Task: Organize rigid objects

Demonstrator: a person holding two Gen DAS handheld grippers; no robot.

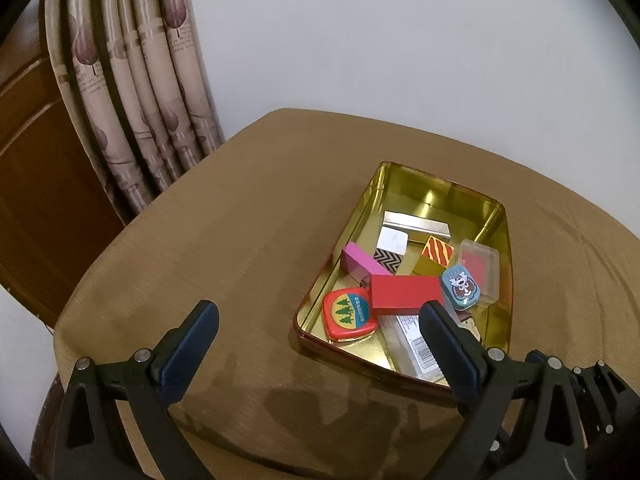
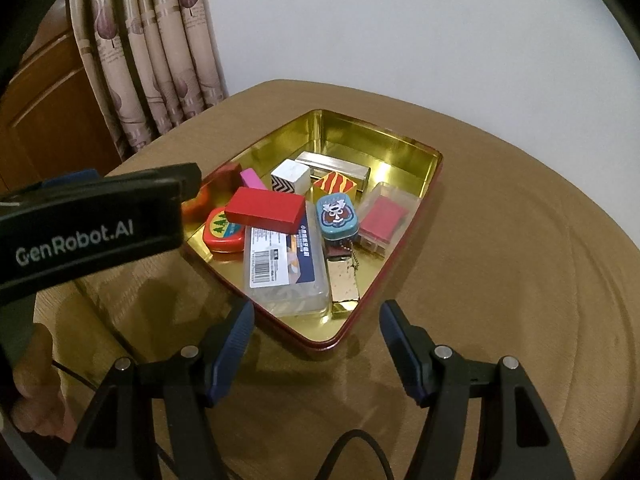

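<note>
Right wrist view: gold tin point(image 2: 424, 184) crammed with blocks, red block point(image 2: 265, 210) seemingly topmost; both grippers' fingers apart, empty

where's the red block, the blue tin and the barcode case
red block point(image 2: 266, 210), right wrist view, top face
blue tin point(image 2: 335, 216), right wrist view, printed lid
barcode case point(image 2: 280, 264), right wrist view, label

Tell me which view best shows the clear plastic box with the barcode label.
Right wrist view: the clear plastic box with the barcode label lies nearly whole, label facing the camera. In the left wrist view it is partly hidden behind a hand-held gripper finger.
</note>
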